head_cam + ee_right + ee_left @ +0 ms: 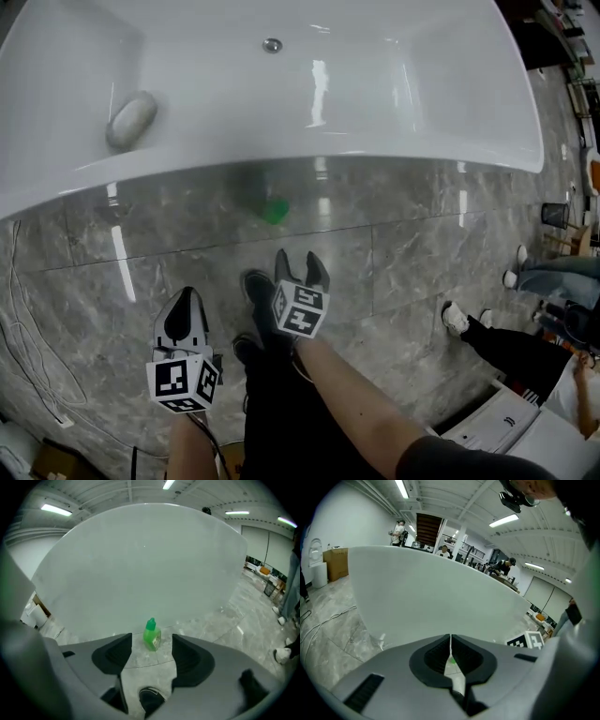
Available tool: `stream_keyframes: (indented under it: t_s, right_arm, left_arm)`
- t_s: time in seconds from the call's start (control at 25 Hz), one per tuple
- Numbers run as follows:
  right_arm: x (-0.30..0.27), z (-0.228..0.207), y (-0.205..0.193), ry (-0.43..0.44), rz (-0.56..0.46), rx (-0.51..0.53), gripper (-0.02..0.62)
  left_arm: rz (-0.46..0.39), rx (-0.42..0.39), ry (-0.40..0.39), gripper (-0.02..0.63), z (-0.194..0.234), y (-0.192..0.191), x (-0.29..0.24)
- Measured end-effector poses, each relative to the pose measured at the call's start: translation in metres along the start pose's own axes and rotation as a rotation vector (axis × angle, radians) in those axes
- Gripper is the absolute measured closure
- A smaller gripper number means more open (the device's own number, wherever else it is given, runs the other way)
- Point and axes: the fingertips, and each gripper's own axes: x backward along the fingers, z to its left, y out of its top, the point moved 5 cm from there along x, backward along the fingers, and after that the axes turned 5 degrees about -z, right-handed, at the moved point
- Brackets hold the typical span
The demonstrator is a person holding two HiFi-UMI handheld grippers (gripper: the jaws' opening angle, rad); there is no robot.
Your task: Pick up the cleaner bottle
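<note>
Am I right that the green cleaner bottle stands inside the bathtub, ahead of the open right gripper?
Not quite: the right gripper view shows the green cleaner bottle standing on the floor beside the bathtub, not inside it, ahead of the open right gripper.

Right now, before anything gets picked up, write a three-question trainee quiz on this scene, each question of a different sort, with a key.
1. True or false: the small green plastic cleaner bottle stands upright on the grey marble floor, outside the white bathtub.
2. Pick one. The jaws of the right gripper are: A) shut on the bottle; B) apart, gripping nothing; C) shut and empty.
3. Fill the gap: the grey oval object lies ___ the bathtub.

Key: 1 true; 2 B; 3 inside.
</note>
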Motion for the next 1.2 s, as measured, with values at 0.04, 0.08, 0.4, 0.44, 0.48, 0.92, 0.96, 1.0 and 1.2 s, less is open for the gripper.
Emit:
stream_keyframes:
  t_s: [0.04,0.08,0.4,0.44,0.48,0.92,0.96,1.0,1.2]
  right_arm:
    - [-0.011,0.003,-0.003,0.006,0.006,-0.008,0.333]
    - [-0.023,0.007,-0.006,0.013,0.013,-0.011,0.333]
    - [-0.114,0.023,-0.043,-0.021,0.033,-0.007,0.333]
    - [-0.124,0.021,-0.047,-0.03,0.031,-0.009,0.333]
    - [-0.133,0.02,-0.052,-0.036,0.029,-0.013,0.333]
    - [-0.209,0.013,-0.064,-0.126,-0.091,-0.14,0.333]
    - [-0.214,0.011,-0.061,-0.141,-0.109,-0.156,0.333]
    - [-0.218,0.008,-0.06,-0.153,-0.125,-0.166,0.333]
    - [-0.236,-0.001,-0.066,-0.18,-0.157,-0.137,0.333]
  left_arm:
    - [0.01,0.0,-0.002,0.584,0.002,-0.004,-0.01]
    - [0.019,0.003,-0.001,0.584,0.004,-0.007,-0.019]
    - [0.056,0.009,-0.003,0.584,0.022,-0.044,-0.077]
    - [0.06,0.013,-0.007,0.584,0.024,-0.05,-0.083]
    - [0.064,0.018,-0.011,0.584,0.026,-0.056,-0.088]
    - [0.065,0.014,-0.046,0.584,0.044,-0.101,-0.13]
    - [0.061,0.011,-0.051,0.584,0.045,-0.103,-0.133]
    - [0.058,0.009,-0.056,0.584,0.046,-0.106,-0.135]
    - [0.049,-0.027,-0.077,0.584,0.057,-0.118,-0.149]
